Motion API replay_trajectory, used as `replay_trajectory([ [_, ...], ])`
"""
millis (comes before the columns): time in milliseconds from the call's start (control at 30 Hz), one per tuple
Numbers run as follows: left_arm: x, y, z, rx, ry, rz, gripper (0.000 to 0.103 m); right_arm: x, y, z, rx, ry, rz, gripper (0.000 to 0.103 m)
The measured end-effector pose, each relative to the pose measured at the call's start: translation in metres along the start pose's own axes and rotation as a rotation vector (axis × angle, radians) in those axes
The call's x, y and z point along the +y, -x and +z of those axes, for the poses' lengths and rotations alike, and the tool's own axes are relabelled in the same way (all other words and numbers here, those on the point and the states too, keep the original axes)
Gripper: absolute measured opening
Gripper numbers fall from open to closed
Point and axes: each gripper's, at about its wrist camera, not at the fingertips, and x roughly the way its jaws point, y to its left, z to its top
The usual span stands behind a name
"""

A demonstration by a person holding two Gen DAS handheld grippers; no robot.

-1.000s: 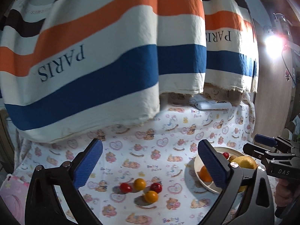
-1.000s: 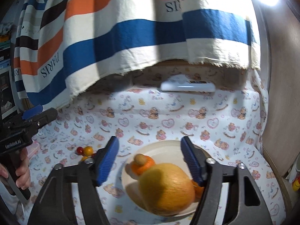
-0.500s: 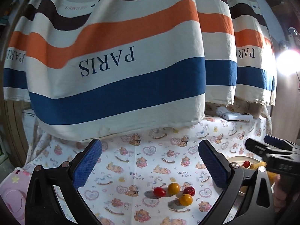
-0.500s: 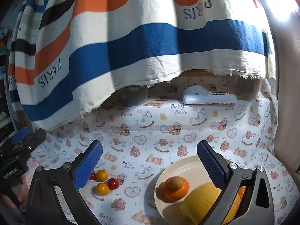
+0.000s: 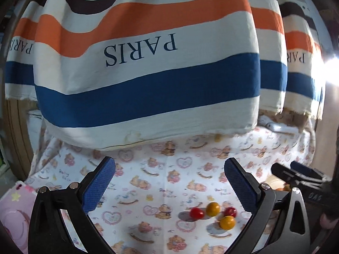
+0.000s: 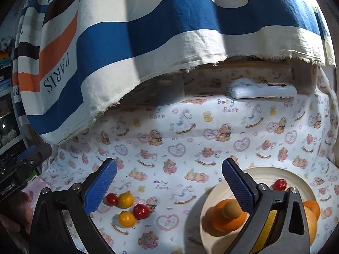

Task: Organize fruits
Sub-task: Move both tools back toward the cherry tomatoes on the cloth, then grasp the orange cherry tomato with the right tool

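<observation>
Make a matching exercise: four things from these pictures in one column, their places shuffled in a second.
1. plate
2. white remote
3. four loose cherry tomatoes
4. pink pad

a. at the back, under the striped cloth's edge
b. at the table's left edge
c. holding an orange
d. on the bear-print cloth, left of the plate

1-c, 2-a, 3-d, 4-b

You are looking at a worktop (image 6: 180,148) wearing a white cloth printed with bears, hearts and rocking horses. A big striped fabric (image 5: 148,67) in cream, orange, blue and dark brown, lettered PARIS, is hanging over its far side. A white remote-like device (image 6: 262,91) is lying at the back, under the fabric's frayed hem. A bright lamp (image 5: 330,69) is glaring at the right beside a wooden panel (image 6: 335,137), while cluttered shelves (image 6: 6,84) are showing dimly at the left.
</observation>
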Motion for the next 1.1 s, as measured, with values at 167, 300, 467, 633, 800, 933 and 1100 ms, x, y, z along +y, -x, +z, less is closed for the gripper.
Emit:
replay_trajectory([
  [167,-0.009,-0.002,-0.008,-0.014,-0.057,0.002,0.097,0.007,-0.004,-0.009,-0.004,0.054,0.047,0.086],
  [300,-0.017,-0.003,-0.014,-0.017,-0.103,-0.017,0.097,0.008,-0.006,-0.016,0.023,0.051,0.106,0.086],
  [467,-0.023,-0.004,-0.02,-0.005,-0.127,-0.031,0.098,0.015,-0.004,-0.022,0.032,0.088,0.139,0.086],
  [633,-0.024,-0.004,-0.027,0.001,-0.126,-0.03,0.103,0.025,0.001,-0.025,0.019,0.148,0.138,0.087],
  [800,-0.021,-0.009,-0.027,0.03,-0.11,-0.02,0.102,0.035,-0.004,-0.028,0.06,0.218,0.129,0.087],
  [933,-0.016,-0.011,-0.026,0.037,-0.083,0.003,0.102,0.036,-0.02,-0.033,0.198,0.236,0.207,0.076],
  [1100,-0.02,-0.01,-0.026,0.031,-0.105,0.018,0.102,0.034,-0.043,-0.043,0.375,0.206,0.329,0.049],
])
